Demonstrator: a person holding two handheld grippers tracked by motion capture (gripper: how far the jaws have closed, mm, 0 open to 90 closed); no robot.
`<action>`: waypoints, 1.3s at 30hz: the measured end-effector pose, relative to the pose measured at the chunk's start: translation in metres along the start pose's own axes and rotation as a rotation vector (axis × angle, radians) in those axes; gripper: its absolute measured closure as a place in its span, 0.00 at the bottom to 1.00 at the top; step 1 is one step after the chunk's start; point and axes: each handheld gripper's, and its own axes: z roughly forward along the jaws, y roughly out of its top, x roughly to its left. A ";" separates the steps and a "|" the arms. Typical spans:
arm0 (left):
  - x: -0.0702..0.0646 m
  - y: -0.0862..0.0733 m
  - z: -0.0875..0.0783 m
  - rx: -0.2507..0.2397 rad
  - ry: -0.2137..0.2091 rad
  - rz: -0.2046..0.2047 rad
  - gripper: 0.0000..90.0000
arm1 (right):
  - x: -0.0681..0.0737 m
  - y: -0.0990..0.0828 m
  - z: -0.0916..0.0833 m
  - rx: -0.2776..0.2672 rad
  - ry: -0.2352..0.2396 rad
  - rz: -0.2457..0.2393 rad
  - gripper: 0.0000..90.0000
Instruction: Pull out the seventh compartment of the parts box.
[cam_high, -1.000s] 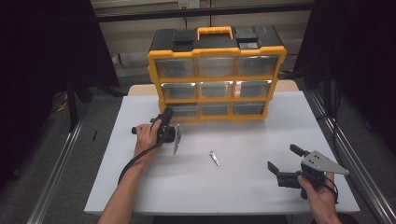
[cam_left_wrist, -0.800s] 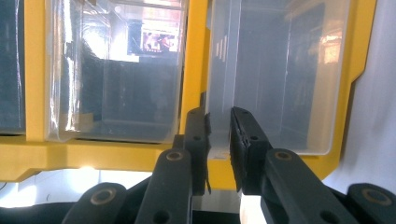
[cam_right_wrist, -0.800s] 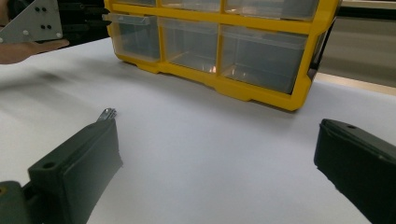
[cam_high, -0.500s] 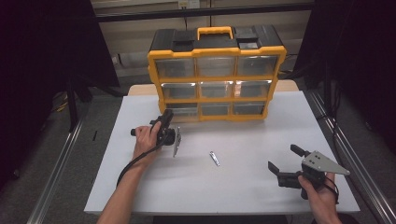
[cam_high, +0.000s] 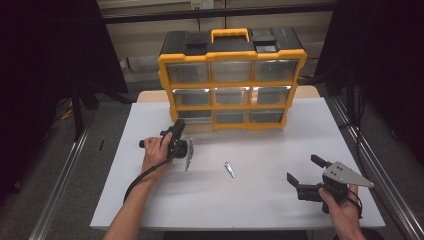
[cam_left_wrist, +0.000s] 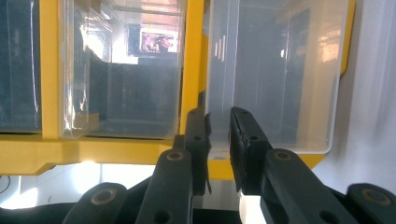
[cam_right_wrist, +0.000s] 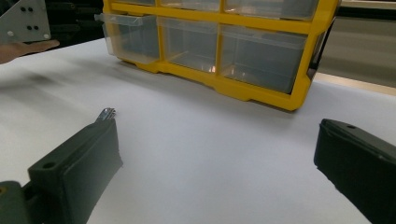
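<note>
- The counter (cam_high: 260, 185) is a white surface with dark surroundings on either side and a pale wall behind.
- A yellow-and-black drawer organizer (cam_high: 232, 80) stands upright at the far middle of the counter, with a yellow carry handle (cam_high: 229, 34) on top and three rows of three clear plastic drawers.
- The bottom-left drawer (cam_high: 194, 116) sticks out a little from the yellow frame; in the right gripper view it juts forward past its neighbours (cam_right_wrist: 128, 39).
- The right hand-held gripper (cam_high: 306, 175) rests low at the near right of the counter, held by the person's right hand (cam_high: 340, 207), well apart from the organizer. Its jaws stand wide with nothing between them, and the right gripper view shows bare counter in the gap.
- The left hand-held gripper (cam_high: 178, 128) is held by the left hand (cam_high: 156, 152) just in front of the bottom-left drawer, its tips pointing at the drawer's front.
- In the left gripper view its jaws stand narrow, with only a thin gap, at the lower lip of the clear drawer (cam_left_wrist: 275, 74); whether the pads pinch that lip cannot be told.
- A small metal piece (cam_high: 229, 169) lies flat on the counter between the two grippers, touched by neither.
</note>
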 end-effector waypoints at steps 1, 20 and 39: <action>0.000 0.000 -0.001 0.008 0.002 0.004 0.87 | 0.000 0.000 0.000 -0.001 -0.001 0.000 0.00; -0.001 -0.001 -0.011 0.004 -0.007 0.018 0.87 | 0.000 0.000 0.001 0.002 0.002 -0.001 0.00; 0.000 0.004 -0.018 -0.002 -0.015 0.034 0.87 | 0.001 0.000 0.003 0.005 0.003 -0.001 0.00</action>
